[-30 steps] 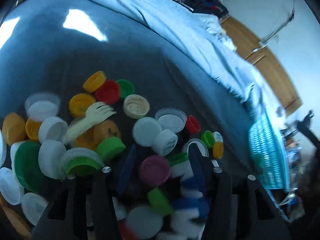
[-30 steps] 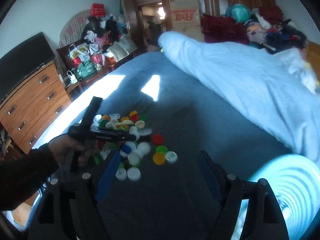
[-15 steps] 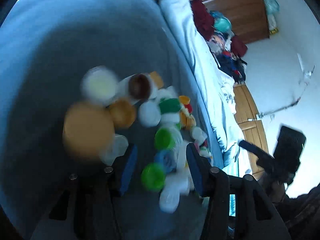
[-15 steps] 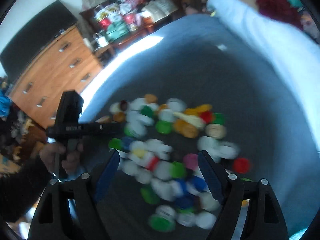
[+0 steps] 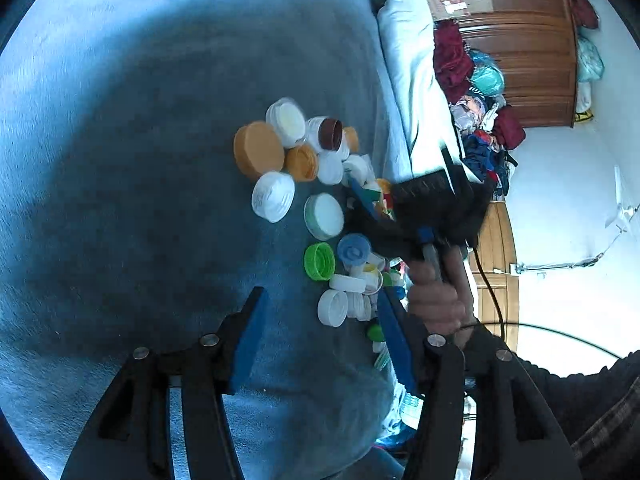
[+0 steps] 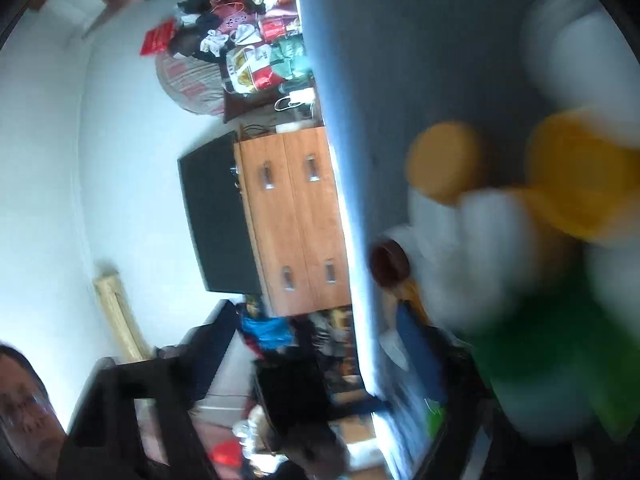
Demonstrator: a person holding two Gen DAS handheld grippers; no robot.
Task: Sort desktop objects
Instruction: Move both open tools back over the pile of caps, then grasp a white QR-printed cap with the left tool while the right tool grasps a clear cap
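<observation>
A pile of plastic bottle caps lies on the blue-grey bed cover (image 5: 140,160): a big orange cap (image 5: 258,150), white caps (image 5: 273,196), a green cap (image 5: 319,261), a blue cap (image 5: 353,249). My left gripper (image 5: 320,320) is low over the pile's near end. Its jaws are opening, and a white cap (image 5: 333,308) lies loose between them by the right pad. A hand (image 5: 436,300) holds my right gripper (image 5: 368,200) down in the caps. In the blurred right wrist view my right gripper (image 6: 316,344) stands open, with orange (image 6: 444,160), white and green caps very close.
A light blue quilt (image 5: 408,80) runs along the bed's far side, with heaped clothes and a wooden wardrobe (image 5: 520,40) behind it. Past the bed edge stand a wooden dresser (image 6: 292,220) and a dark screen (image 6: 216,216). Bare cover lies left of the caps.
The left view has rolled and swung; the caps now sit right of its fingers, which stand wider apart. The right gripper has dropped close onto the caps, rolled, its view blurred.
</observation>
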